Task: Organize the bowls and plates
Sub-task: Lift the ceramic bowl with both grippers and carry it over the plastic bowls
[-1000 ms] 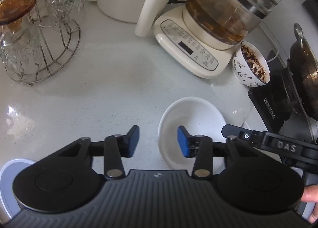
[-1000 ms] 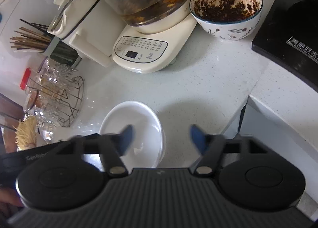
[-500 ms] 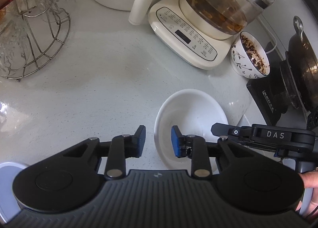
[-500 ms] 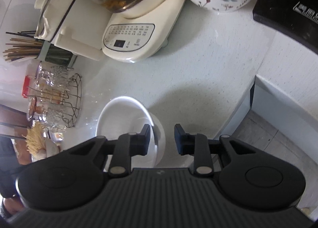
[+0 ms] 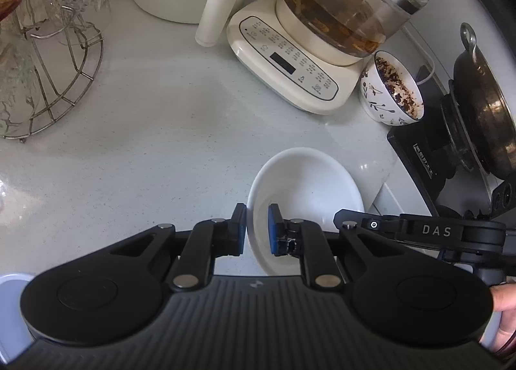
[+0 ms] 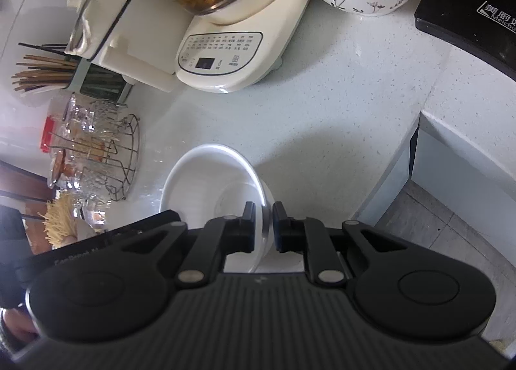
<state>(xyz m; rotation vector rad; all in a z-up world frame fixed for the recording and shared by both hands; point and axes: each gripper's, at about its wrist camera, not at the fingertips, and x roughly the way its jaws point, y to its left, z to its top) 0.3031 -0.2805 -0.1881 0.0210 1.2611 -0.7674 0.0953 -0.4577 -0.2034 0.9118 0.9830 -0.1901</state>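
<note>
Surface: pale speckled kitchen counter (image 5: pixel 135 144), its rounded front edge dropping to a tiled floor on the right.
White bowl: the white bowl (image 5: pixel 306 189) stands close to that front edge, between the two tools, near the black cooktop (image 6: pixel 467 12).
Left gripper: the left gripper (image 5: pixel 258 228) is closed down onto the bowl's left rim, one blue pad inside the wall, the other outside.
Right gripper: the right gripper (image 6: pixel 263 220) is pinched onto the opposite rim, one finger inside and one outside.
Handling: glazed ceramic by the look of it, so likely stiff, fairly heavy, slick and breakable; the thin rim seems the only sensible hold, and two opposed grips should stop it tipping.
Bowl contents: nothing in it that I can see.
Patterned bowl: the floral bowl (image 5: pixel 391 91) at the back, touching the appliance base, holds dark crumbly residue.
Glass kettle: the glass pot (image 5: pixel 348 2) on its cream base holds brownish liquid with solids.
Wire rack: the wire rack (image 5: pixel 61 80) towards the back left edge carries upturned glasses.
</note>
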